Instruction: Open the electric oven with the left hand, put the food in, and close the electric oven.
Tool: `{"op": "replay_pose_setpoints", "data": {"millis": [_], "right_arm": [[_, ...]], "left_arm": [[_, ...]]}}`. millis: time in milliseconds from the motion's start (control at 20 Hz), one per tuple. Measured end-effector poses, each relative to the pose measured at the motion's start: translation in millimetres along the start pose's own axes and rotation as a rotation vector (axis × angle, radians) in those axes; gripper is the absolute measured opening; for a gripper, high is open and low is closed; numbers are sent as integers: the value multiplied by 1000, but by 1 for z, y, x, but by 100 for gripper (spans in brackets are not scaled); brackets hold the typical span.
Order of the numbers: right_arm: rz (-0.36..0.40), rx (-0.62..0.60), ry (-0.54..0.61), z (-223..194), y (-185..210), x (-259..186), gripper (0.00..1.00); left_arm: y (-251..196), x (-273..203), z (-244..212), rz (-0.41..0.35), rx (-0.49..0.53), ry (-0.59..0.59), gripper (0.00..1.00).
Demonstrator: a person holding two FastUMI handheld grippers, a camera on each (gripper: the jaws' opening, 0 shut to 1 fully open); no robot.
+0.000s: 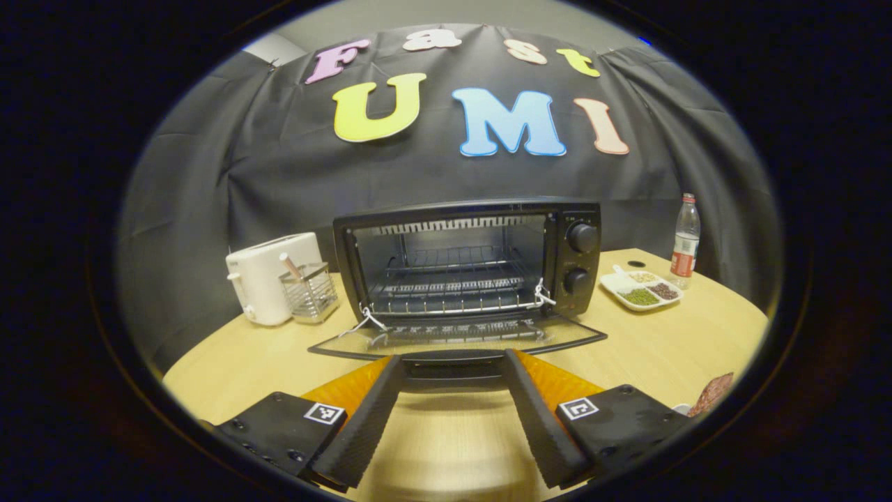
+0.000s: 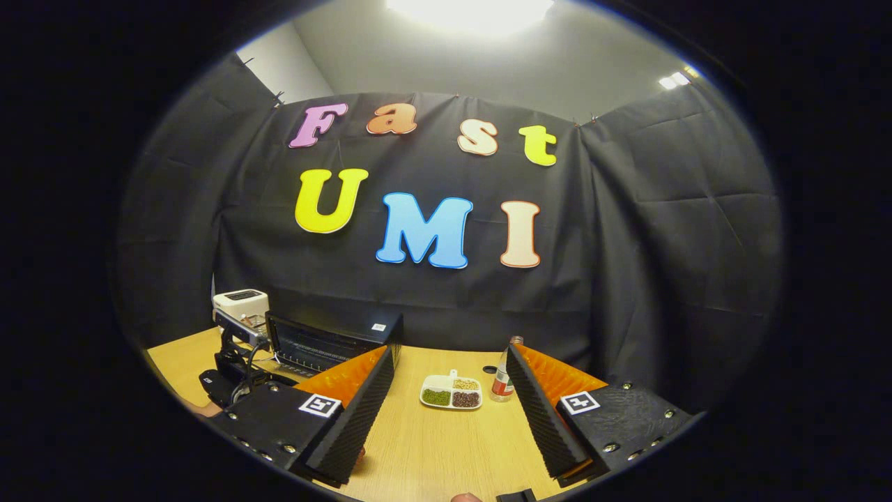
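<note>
The black electric oven (image 1: pixel 467 258) stands at the middle of the wooden table with its glass door (image 1: pixel 456 338) folded down flat and the wire rack inside bare. My left gripper (image 1: pixel 454 359) is open, and its fingers flank the door's dark handle (image 1: pixel 453 365) at the near edge. A reddish-brown piece of food (image 1: pixel 712 392) lies at the lower right on the table. In the right gripper view my right gripper (image 2: pixel 449 352) hovers open over the table with nothing between its fingers. The oven (image 2: pixel 327 345) and the left gripper (image 2: pixel 233 348) appear far to its left.
A white toaster (image 1: pixel 268 279) and a metal mesh holder (image 1: pixel 310 293) stand left of the oven. To its right are a white divided dish (image 1: pixel 641 287) of beans and a plastic bottle (image 1: pixel 686 240). The table's front area is bare wood.
</note>
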State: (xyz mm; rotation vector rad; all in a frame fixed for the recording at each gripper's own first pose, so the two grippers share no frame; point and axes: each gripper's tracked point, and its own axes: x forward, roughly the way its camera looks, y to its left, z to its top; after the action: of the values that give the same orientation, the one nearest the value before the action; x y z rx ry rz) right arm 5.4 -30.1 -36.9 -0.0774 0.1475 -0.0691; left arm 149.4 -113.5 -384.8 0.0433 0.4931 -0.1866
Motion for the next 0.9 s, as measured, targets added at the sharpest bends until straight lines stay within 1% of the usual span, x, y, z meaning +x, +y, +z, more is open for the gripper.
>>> {"op": "replay_pose_setpoints", "data": {"millis": [150, 250, 350, 450, 650, 700, 800, 850, 900], "right_arm": [[36, 6, 4, -3, 6, 0, 98], [71, 14, 10, -6, 12, 2, 98], [109, 35, 21, -12, 20, 3, 98], [138, 71, 33, -18, 25, 5, 99], [202, 130, 73, -34, 42, 14, 99], [222, 140, 90, -40, 47, 17, 99], [269, 160, 136, -57, 58, 22, 99], [287, 168, 166, -66, 62, 24, 99], [301, 174, 196, -76, 65, 27, 99]], "left_arm": [[4, -12, -6, 18, 3, 12, 100], [8, -26, 6, 28, -6, -10, 91], [10, -41, 25, 32, -4, -46, 100], [13, -59, 51, 32, 1, -95, 92], [23, -106, 108, 35, 4, -202, 95], [29, -118, 118, 43, -1, -223, 100], [38, -142, 140, 50, -25, -263, 96], [41, -154, 151, 54, -35, -282, 96], [45, -164, 158, 59, -41, -300, 100]]}}
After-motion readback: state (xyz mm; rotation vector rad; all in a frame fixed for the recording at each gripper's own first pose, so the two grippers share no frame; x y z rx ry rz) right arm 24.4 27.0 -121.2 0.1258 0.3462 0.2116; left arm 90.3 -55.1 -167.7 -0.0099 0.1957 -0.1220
